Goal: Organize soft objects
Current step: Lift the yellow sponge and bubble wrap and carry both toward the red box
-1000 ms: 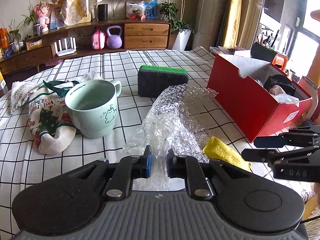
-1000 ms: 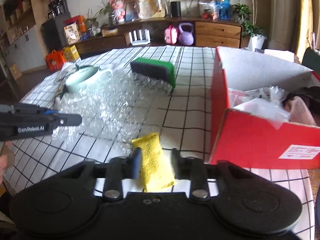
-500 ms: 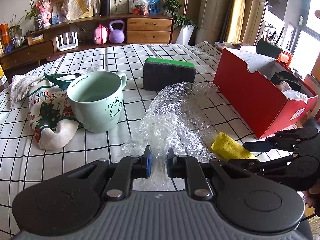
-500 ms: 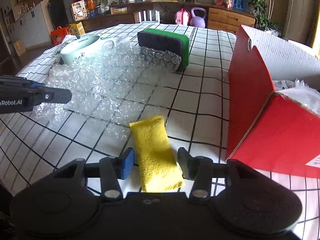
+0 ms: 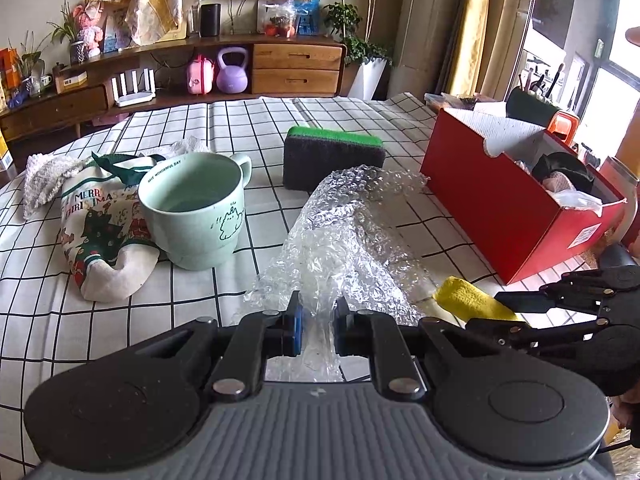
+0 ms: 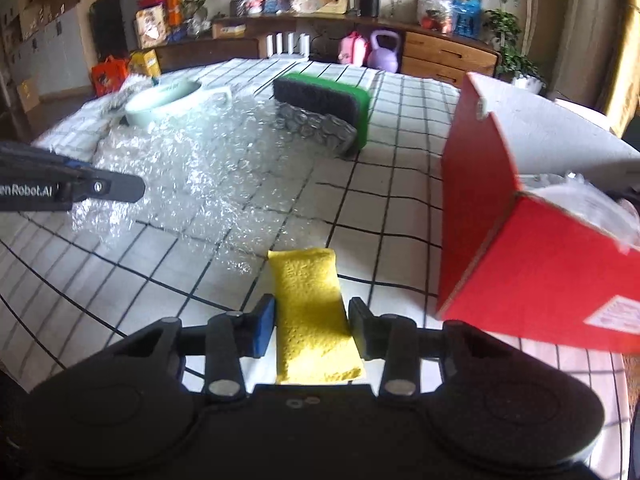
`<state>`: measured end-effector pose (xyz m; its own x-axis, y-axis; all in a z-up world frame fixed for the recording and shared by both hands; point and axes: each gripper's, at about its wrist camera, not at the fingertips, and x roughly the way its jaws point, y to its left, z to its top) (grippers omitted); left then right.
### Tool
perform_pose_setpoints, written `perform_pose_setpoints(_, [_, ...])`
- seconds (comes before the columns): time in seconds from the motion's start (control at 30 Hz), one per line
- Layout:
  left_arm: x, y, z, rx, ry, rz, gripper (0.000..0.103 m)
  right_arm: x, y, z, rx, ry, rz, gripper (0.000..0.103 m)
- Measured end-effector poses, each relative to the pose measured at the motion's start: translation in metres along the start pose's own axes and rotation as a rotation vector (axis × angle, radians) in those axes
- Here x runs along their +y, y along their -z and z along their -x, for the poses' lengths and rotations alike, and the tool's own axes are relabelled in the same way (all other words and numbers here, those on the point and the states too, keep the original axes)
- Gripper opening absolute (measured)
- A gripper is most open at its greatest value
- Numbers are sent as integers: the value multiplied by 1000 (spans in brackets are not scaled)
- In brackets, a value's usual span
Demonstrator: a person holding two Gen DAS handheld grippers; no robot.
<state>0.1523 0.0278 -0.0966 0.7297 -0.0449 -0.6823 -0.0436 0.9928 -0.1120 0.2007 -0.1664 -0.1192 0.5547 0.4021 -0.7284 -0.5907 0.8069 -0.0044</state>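
We see the yellow sponge on the table, long axis running between the closing right tongs, pads not yet pressing. Left tongs pinch bubble wrap.

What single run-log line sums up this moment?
left gripper: shut on bubble wrap | right gripper: closing around yellow sponge | red box: beside

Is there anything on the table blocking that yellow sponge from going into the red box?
Nothing visible: only bare checked tablecloth lies between the yellow sponge and the red cardboard box. The clear bubble wrap lies on the sponge's other side.
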Motion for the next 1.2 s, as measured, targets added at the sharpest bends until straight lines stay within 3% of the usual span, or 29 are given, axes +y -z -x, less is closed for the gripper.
perform_pose_setpoints(0.43, [-23,-16,41,-70,68,-15,14,-21,1,89,-154,-1,-111,38])
perform_pose_setpoints(0.7, [-39,-47,63,-140,126,-20,14,-50,-6,133,-242,48,-147,38])
perform_pose_setpoints(0.9, [-58,-80,69,-194,151,-47,14,-79,-17,148,-279,121,-175,38])
perform_pose_setpoints(1.2, [-96,-114,55,-213,163,-123,14,-114,-33,152,-309,211,-198,38])
